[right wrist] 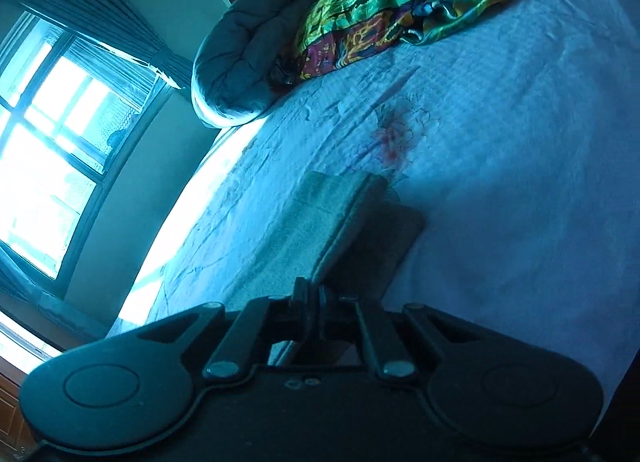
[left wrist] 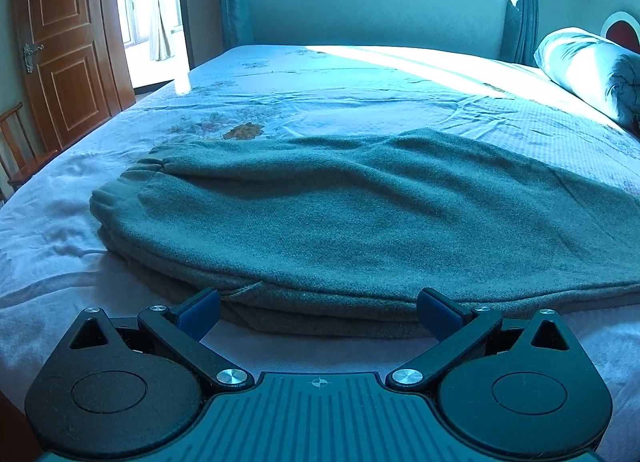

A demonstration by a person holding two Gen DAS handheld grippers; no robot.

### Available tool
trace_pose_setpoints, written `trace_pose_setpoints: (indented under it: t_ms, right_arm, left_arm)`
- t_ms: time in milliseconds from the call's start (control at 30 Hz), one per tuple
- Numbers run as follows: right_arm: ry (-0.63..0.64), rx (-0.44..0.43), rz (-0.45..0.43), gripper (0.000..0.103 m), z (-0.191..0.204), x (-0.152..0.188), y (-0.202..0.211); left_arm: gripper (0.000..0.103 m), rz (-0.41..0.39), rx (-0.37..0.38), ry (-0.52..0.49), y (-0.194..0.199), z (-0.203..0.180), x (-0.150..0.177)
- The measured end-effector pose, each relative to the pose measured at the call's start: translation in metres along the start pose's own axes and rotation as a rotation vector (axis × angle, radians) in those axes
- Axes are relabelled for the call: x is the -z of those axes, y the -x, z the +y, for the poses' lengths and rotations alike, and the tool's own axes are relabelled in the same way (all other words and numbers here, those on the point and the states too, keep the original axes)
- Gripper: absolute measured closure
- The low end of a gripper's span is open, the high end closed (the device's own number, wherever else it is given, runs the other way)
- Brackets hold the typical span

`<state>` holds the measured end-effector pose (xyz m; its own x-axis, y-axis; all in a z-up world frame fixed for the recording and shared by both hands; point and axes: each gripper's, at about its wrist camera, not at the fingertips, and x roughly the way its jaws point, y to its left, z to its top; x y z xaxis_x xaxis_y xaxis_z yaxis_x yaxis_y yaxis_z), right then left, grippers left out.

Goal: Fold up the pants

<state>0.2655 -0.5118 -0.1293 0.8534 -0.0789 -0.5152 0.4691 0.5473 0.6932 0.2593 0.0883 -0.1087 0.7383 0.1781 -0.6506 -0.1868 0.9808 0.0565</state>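
Note:
Grey-green fleece pants (left wrist: 352,222) lie folded lengthwise on the bed, cuffs at the left, near edge toward me. My left gripper (left wrist: 319,312) is open, its blue pads (left wrist: 198,312) on either side of the pants' near folded edge, low over the sheet. In the right wrist view my right gripper (right wrist: 314,294) is shut on an edge of the pants (right wrist: 320,222) and holds it lifted above the bed; the cloth hangs away from the fingers.
The bed (left wrist: 320,94) has a pale floral sheet. A rolled quilt (left wrist: 592,70) lies at the right, seen also in the right wrist view (right wrist: 240,70) beside a colourful blanket (right wrist: 400,2). A wooden door (left wrist: 64,46) and chair (left wrist: 16,150) stand left.

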Motion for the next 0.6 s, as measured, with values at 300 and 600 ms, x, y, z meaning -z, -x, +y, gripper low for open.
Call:
trace_pose_setpoints:
  t_ms: [300,600]
  right_arm:
    - [-0.108,0.034,-0.068,0.060,-0.029,-0.013,0.018]
    - [-0.176,0.144,-0.168,0.095,-0.033,-0.010,0.030]
  left_arm:
    - [0.000,-0.004,0.001,0.007,-0.001,0.001,0.001]
    - [0.000,-0.025,-0.044,0.047,0.003,0.023,-0.003]
